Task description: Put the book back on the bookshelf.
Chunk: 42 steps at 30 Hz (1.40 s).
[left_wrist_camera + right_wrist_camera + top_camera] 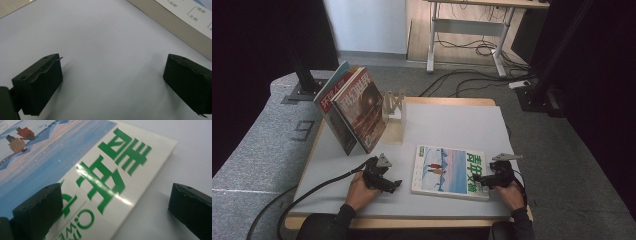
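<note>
1. Flat glossy magazine with snowy blue cover and green lettering (pixel 450 171) lying on pale grey desk (pixel 447 125), front right area.
2. Left gripper (pixel 396 185) just left of magazine, low over desk, jaws wide, nothing between.
3. Right gripper (pixel 478 184) at magazine's right edge, jaws wide, straddling cover's edge, not clamped.
4. Two upright leaning magazines (pixel 352 107) back left, beside white wire rack (pixel 394 106).

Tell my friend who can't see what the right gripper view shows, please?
A magazine with big green letters and a snowy blue picture lies flat on a pale table. The right gripper is open, one black jaw over the cover's edge and the other over the bare table beside it, not holding anything.
</note>
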Tool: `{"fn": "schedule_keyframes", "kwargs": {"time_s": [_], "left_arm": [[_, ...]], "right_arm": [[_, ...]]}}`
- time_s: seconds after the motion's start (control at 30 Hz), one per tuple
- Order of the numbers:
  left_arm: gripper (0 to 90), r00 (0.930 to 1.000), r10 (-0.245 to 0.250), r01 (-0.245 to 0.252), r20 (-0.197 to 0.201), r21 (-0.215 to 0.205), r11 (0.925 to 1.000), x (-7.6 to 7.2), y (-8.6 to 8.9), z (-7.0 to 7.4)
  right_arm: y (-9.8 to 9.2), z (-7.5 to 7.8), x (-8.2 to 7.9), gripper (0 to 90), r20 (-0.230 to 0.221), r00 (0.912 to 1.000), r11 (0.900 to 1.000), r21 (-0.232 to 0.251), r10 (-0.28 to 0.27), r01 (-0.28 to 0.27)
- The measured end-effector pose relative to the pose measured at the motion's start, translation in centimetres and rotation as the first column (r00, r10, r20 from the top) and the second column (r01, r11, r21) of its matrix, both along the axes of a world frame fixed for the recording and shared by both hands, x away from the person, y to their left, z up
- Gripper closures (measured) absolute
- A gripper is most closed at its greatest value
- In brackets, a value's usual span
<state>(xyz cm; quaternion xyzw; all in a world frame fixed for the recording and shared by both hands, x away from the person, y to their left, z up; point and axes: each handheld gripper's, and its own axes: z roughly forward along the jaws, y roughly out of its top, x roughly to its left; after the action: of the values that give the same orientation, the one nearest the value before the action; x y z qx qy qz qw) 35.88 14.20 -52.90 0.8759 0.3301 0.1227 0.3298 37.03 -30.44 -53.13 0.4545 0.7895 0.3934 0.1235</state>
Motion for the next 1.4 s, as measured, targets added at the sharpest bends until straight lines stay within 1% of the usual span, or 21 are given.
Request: {"fn": "schedule_keyframes", "kwargs": {"time_s": [0.13,0.2,0.23,0.27,0.33,0.4,0.43,0.47,0.73,1.2,1.4], "left_arm": [[1.8,1.0000,0.000,0.000,-0.001,0.000,1.0000,0.0,0.0,0.0],[1.8,1.0000,0.000,0.000,-0.001,0.000,1.0000,0.0,0.0,0.0],[1.8,1.0000,0.000,0.000,-0.001,0.000,1.0000,0.0,0.0,0.0],[1.7,1.0000,0.000,0.000,-0.001,0.000,1.0000,0.0,0.0,0.0],[1.7,1.0000,0.000,0.000,0.000,0.000,1.0000,0.0,0.0,0.0],[1.8,1.0000,0.001,-0.001,0.000,0.000,1.0000,0.0,0.0,0.0],[1.7,1.0000,0.001,-0.001,0.000,0.000,1.0000,0.0,0.0,0.0],[1.7,1.0000,0.001,-0.001,0.000,0.000,1.0000,0.0,0.0,0.0],[1.7,1.0000,0.000,0.000,-0.001,0.000,1.0000,0.0,0.0,0.0],[1.7,1.0000,0.000,0.000,-0.001,0.000,1.0000,0.0,0.0,0.0],[1.7,1.0000,0.001,-0.001,0.000,-0.001,1.0000,0.0,0.0,0.0]], "right_arm": [[0.8,0.4,1.0,0.0,0.010,1.0000,1.000,-0.022,0.002,-0.001],[0.9,0.5,1.6,0.0,0.009,0.9999,1.000,-0.023,-0.005,0.005],[0.9,0.5,1.6,0.0,0.009,0.9999,1.000,-0.023,-0.005,0.005],[1.1,0.6,2.3,0.0,0.001,0.9999,1.000,-0.021,-0.016,0.016],[1.3,0.5,2.8,0.0,-0.011,0.9998,1.000,-0.018,-0.018,0.018],[1.6,0.4,3.2,0.0,-0.014,0.9996,0.999,-0.036,-0.026,0.025],[1.6,0.4,3.2,0.0,-0.014,0.9996,0.999,-0.036,-0.026,0.025],[1.8,0.5,3.4,0.0,-0.014,0.9992,0.998,-0.041,-0.037,0.037],[2.1,0.6,3.5,0.0,-0.002,0.9994,0.997,-0.069,-0.035,0.034],[2.2,0.6,3.5,0.0,0.008,0.9997,0.997,-0.074,-0.024,0.025],[2.8,0.7,3.7,0.0,0.019,0.9998,0.996,-0.089,-0.012,0.013]]}}
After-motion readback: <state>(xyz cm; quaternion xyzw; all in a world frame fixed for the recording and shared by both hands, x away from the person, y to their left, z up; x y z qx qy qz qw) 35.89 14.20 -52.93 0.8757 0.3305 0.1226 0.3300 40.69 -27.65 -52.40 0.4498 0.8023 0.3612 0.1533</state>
